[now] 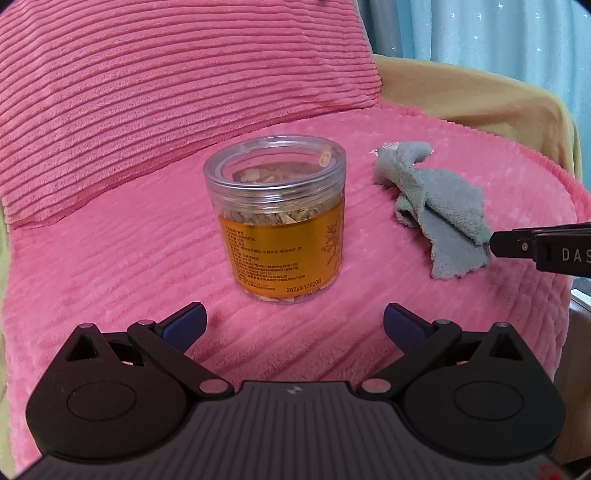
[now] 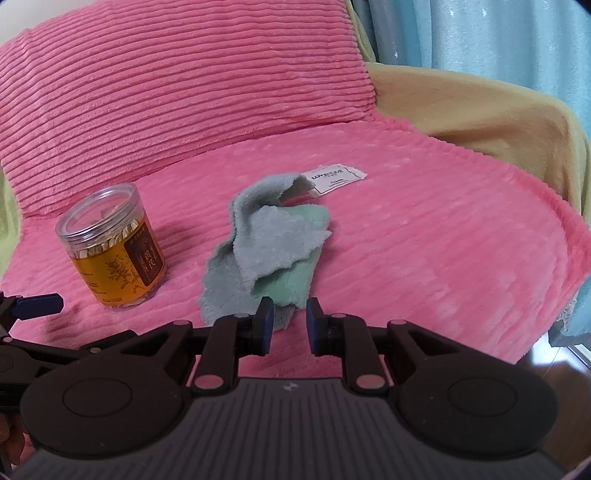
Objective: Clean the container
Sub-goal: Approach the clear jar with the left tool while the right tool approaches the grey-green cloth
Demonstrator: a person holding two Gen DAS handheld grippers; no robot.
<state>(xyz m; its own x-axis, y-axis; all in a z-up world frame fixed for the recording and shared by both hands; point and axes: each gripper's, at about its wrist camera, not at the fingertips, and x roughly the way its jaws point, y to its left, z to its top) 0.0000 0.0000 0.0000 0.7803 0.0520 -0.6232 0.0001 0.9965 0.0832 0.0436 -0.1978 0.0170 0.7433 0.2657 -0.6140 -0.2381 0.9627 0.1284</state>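
Clear herb jar [image 1: 275,218] stands on the pink cushion [image 1: 369,325]; left gripper [image 1: 294,325] gapes wide before it, right gripper [image 2: 290,319] part-open at the grey cloth [image 2: 264,243], gripping nothing; soft plush could tip the jar

A seat covered in a ribbed pink plush blanket [image 2: 424,229] fills the view, with a matching pink ribbed cushion [image 2: 177,81] propped upright at its back. A mustard-yellow throw [image 2: 480,122] drapes the piece's right side, possibly an armrest. Behind hangs a pale blue curtain [image 2: 480,33] with tiny stars. Dark wooden floor [image 2: 550,373] shows lower right. Light is soft and even.
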